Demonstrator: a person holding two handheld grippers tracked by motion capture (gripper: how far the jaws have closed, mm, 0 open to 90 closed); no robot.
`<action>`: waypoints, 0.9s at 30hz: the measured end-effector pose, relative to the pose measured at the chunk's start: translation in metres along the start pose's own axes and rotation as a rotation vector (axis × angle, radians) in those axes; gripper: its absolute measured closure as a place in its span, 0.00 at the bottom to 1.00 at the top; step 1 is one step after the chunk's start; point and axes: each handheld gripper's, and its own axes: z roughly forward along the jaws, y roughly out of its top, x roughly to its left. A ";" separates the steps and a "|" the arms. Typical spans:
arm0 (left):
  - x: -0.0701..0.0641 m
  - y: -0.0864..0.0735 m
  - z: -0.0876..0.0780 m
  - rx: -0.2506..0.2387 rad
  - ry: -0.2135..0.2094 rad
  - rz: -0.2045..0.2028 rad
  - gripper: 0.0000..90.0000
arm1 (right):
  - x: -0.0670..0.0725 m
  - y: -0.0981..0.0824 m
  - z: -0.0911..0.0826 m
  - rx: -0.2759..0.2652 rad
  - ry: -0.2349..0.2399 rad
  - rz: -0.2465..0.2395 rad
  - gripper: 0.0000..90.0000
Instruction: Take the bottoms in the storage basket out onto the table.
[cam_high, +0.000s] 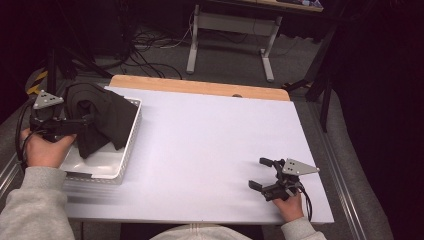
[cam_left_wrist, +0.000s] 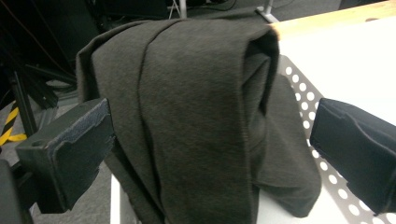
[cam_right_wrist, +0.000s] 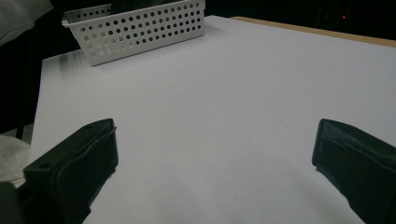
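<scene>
A dark grey cloth (cam_high: 106, 117) hangs bunched over the far left of a white perforated basket (cam_high: 127, 147) at the table's left side. My left gripper (cam_high: 86, 122) reaches into the cloth from the left. In the left gripper view the cloth (cam_left_wrist: 196, 112) hangs in folds between my left gripper's (cam_left_wrist: 210, 144) wide-apart jaws; it is open, with the right jaw standing apart from the cloth and the basket's holed wall (cam_left_wrist: 299, 84) behind. My right gripper (cam_high: 259, 173) rests open near the table's front right, and in its own view my right gripper (cam_right_wrist: 215, 158) has bare tabletop between the jaws.
The white tabletop (cam_high: 210, 135) has a wooden strip (cam_high: 200, 86) along its far edge. From the right gripper view the basket (cam_right_wrist: 140, 32) stands far off at the upper left. Beyond the table are white desk legs (cam_high: 192, 45) and floor cables (cam_high: 150, 40).
</scene>
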 end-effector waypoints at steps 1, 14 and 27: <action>0.001 0.000 0.001 0.007 0.002 0.000 0.02 | 0.000 0.000 0.000 0.000 0.000 0.000 0.01; 0.013 -0.001 0.012 0.071 0.042 -0.013 0.04 | 0.000 0.000 0.000 0.000 0.000 -0.001 0.01; 0.020 0.002 0.026 0.109 0.071 -0.035 0.07 | 0.000 0.000 0.000 0.001 0.003 -0.003 0.01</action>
